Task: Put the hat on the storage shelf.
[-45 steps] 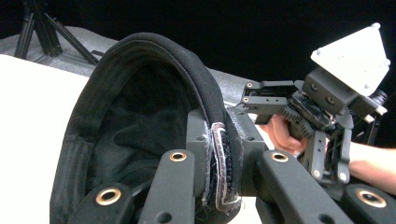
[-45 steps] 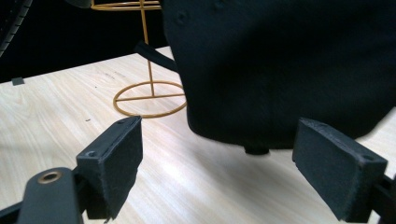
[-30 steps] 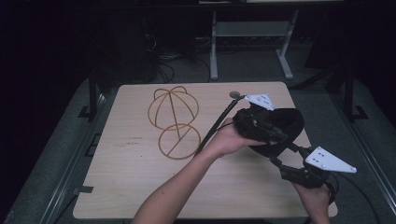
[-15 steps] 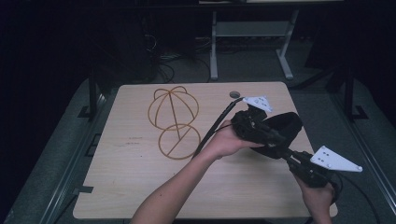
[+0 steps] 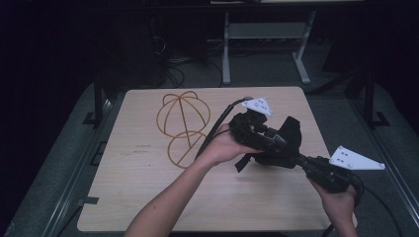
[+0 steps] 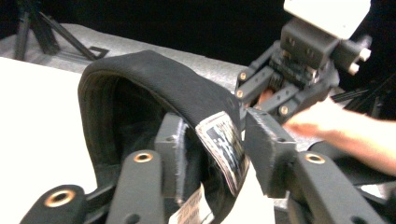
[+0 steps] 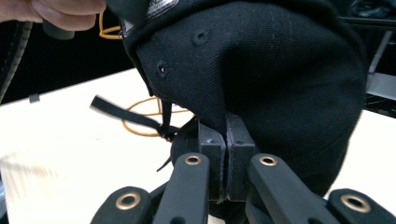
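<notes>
A black cap (image 5: 290, 129) hangs above the right half of the table. My right gripper (image 5: 287, 159) comes up from the lower right and is shut on it. In the right gripper view its pads (image 7: 215, 144) pinch the cap's lower edge (image 7: 271, 70), and a loose strap (image 7: 126, 116) dangles to the left. My left gripper (image 5: 276, 143) reaches in from the left. Its jaws have just been opening and stand apart, with the cap's rim and white label (image 6: 222, 144) between them and one pad (image 6: 268, 149) off the cloth.
A gold wire cap frame (image 5: 184, 123) lies on the wooden table (image 5: 148, 197), left of the hands and back from them. The left gripper's cable (image 5: 217, 129) runs past it. A grey metal stand (image 5: 264, 34) rises beyond the far edge. Dark floor surrounds the table.
The left hand and its gripper have shifted a little to the left. The cap has stayed up in the air at the right gripper, which has barely moved.
</notes>
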